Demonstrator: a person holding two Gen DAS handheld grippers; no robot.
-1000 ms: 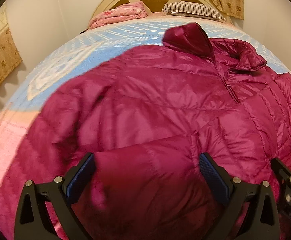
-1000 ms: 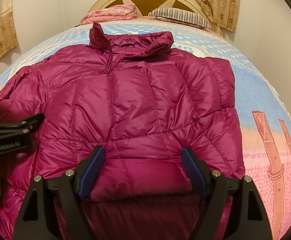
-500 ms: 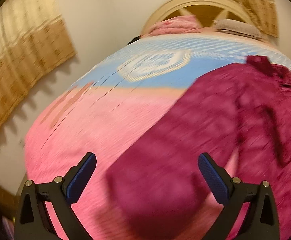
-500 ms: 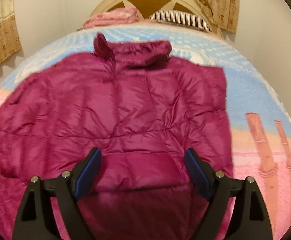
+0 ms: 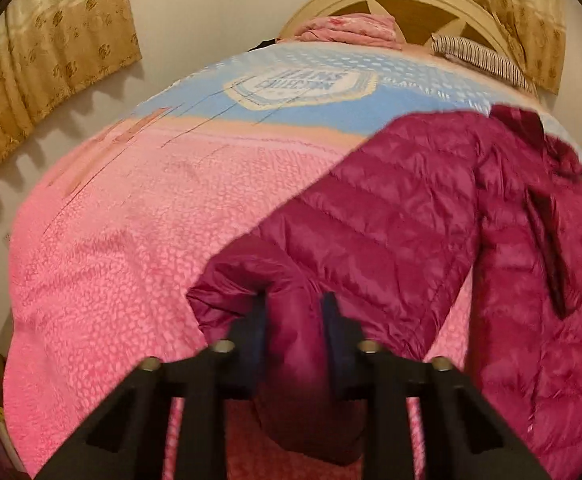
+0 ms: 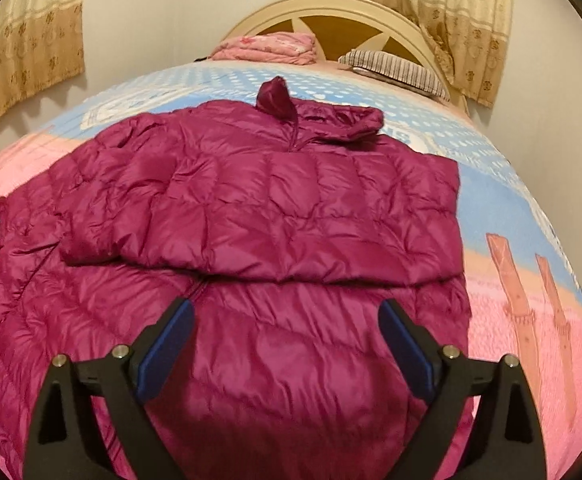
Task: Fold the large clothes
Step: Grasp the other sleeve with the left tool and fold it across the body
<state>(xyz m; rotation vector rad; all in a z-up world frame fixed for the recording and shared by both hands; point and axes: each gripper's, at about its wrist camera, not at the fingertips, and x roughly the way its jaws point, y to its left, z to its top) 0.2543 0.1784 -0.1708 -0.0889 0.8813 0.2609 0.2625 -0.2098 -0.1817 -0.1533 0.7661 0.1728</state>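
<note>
Magenta puffer jacket (image 6: 275,208) spread flat on pink-and-blue bed cover (image 5: 123,240), collar toward headboard (image 6: 331,20). Left gripper (image 5: 297,312) jaws just closed, clamping sleeve end. Right gripper (image 6: 287,336) jaws just widened, spread above hem, gripping nothing.

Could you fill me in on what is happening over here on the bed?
A person with a handheld gripper in each hand is folding a magenta puffer jacket spread on the bed. The left gripper has just been closing and now pinches the end of the jacket's sleeve, which stretches out to the side over the pink bedspread. The right gripper has just been opening and hovers over the jacket's lower part with nothing between its pads. One side already looks folded over the front.
</note>
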